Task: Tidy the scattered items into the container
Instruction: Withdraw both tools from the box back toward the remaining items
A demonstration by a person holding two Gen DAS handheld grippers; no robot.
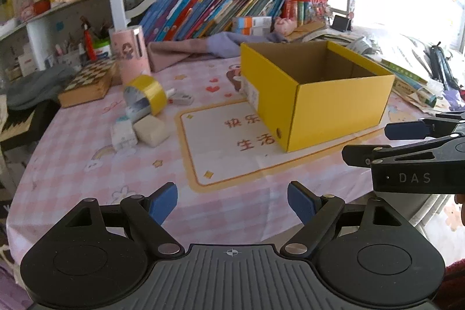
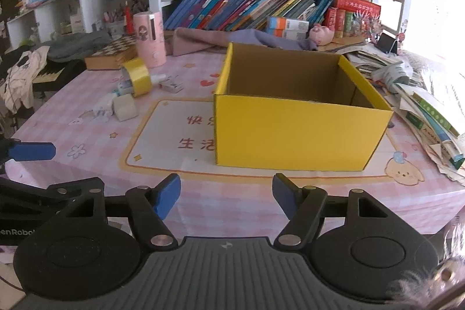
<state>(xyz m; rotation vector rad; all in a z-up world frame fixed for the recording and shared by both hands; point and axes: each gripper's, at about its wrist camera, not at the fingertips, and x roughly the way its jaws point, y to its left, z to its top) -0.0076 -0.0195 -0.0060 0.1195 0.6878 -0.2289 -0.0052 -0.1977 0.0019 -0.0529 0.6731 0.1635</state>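
Note:
An open yellow cardboard box [image 1: 334,106] stands on the pink checked tablecloth, also in the right wrist view [image 2: 296,132]; its inside looks empty. Left of it lie a yellow tape roll [image 1: 145,98] [image 2: 138,77], a beige block [image 1: 151,130] [image 2: 125,106], a small white packet [image 1: 123,134] [image 2: 103,106] and a small white tube [image 1: 181,98] [image 2: 171,84]. My left gripper [image 1: 232,202] is open and empty above the table's front edge. My right gripper [image 2: 226,193] is open and empty in front of the box; it also shows in the left wrist view [image 1: 407,141].
A pink cylinder [image 1: 130,54] and a chessboard box [image 1: 87,83] stand behind the scattered items. Folded cloth [image 1: 197,48] lies behind the box. Books and papers [image 2: 430,112] pile at the table's right. Bookshelves [image 1: 221,7] back the table.

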